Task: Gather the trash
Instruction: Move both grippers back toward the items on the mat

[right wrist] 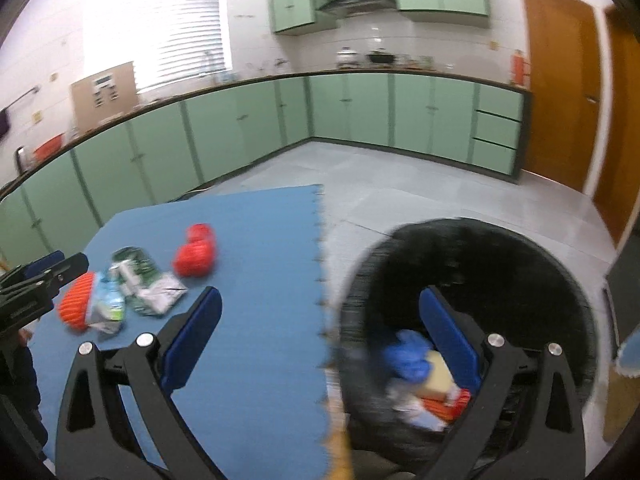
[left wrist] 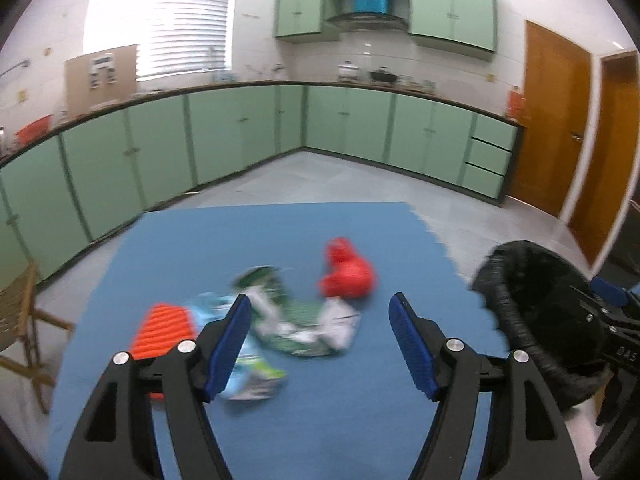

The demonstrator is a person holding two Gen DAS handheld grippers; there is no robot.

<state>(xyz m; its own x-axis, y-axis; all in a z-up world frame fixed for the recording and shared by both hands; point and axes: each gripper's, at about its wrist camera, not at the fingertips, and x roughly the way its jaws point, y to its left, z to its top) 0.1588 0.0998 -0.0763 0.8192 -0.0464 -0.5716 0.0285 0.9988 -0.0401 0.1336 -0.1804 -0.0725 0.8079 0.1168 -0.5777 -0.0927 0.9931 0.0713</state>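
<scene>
Blue mat (left wrist: 280,232) is covering the table, with the black-lined trash bin (right wrist: 472,248) standing just off its right edge. Bin is already holding blue, yellow and orange scraps (right wrist: 416,364). Right gripper (right wrist: 320,328) is hanging spread wide, gripping nothing, its right finger over the bin mouth and left finger over the mat. Left gripper (left wrist: 320,336) is also gaping empty, hovering just short of the litter pile. Green-white wrappers (left wrist: 304,320) are lying between its fingertips; red crumpled piece (left wrist: 346,270) is sitting beyond them. Orange ribbed packet (left wrist: 164,330) and pale blue wrapper (left wrist: 248,376) are lying by the left finger, partly hidden behind it.
</scene>
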